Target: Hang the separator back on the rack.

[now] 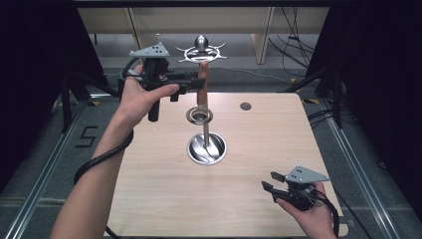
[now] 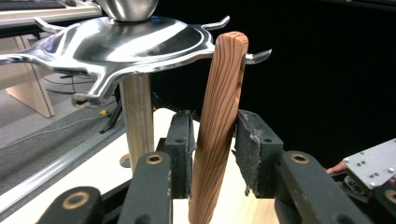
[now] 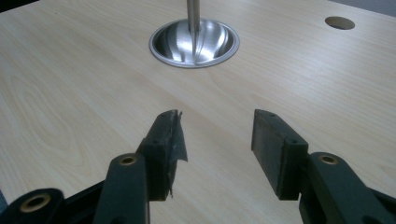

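A metal utensil stand rises mid-table, with a hooked top plate (image 1: 191, 54) (image 2: 130, 42) and a round shiny base (image 1: 195, 149) (image 3: 215, 46). From one hook hangs a utensil with a reddish wooden handle (image 1: 202, 82) (image 2: 219, 116) and a round metal head (image 1: 199, 115). My left gripper (image 1: 198, 79) (image 2: 215, 126) is held level at the handle. Its jaws stand on either side of the wood, and a thin gap shows at the right pad (image 2: 254, 144). Low over the table's front right corner, my right gripper (image 1: 271, 181) (image 3: 215, 126) is open with nothing between its fingers.
The light wooden table (image 1: 149, 189) has a small round cable hole (image 1: 245, 106) (image 3: 339, 22) at its back right. Black curtains flank both sides. Pale furniture and cables lie on the floor beyond the far edge.
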{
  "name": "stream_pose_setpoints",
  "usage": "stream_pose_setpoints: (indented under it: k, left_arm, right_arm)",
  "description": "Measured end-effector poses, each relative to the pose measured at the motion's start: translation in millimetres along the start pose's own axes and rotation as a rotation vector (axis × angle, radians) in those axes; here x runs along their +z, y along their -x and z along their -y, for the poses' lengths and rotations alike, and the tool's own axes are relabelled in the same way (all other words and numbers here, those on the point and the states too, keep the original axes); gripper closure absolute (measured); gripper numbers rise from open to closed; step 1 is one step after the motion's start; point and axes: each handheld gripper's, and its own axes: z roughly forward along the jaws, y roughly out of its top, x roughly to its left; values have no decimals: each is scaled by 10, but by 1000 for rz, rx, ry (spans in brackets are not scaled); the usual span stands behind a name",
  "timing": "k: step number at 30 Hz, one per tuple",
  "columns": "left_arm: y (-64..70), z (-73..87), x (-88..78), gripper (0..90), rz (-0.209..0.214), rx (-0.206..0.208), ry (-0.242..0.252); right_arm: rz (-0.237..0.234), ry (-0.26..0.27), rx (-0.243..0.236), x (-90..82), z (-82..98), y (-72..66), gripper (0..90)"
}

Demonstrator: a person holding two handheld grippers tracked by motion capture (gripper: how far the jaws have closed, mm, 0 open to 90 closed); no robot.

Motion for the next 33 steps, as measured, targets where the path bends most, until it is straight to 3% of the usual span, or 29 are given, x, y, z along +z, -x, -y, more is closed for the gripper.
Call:
stream_pose_setpoints:
  k: [9, 15, 20, 23, 28, 29, 33]
  left_arm:
    - [98, 141, -186, 604, -99, 35, 24]
    - [208, 415, -363, 540, -186, 44, 26]
    - [267, 832, -521, 477, -282, 44, 27]
    - [279, 1114, -579, 445, -347, 30, -1]
    - [334, 1672, -622, 428, -415, -25, -35]
    - [367, 1802, -619, 424, -431, -59, -35]
    - [435, 2132, -626, 413, -477, -109, -64]
  right_arm:
    - [1, -3, -7, -6, -4, 5, 521]
    - [4, -5, -9, -11, -2, 11, 518]
    - [7, 5, -6, -1, 3, -1, 514]
    - [5, 1, -5, 3, 3, -5, 513]
    - [1, -7, 2, 8, 5, -16, 512]
    - [2, -6, -1, 6, 4, -13, 511]
    - [4, -11, 0, 5, 8, -11, 510]
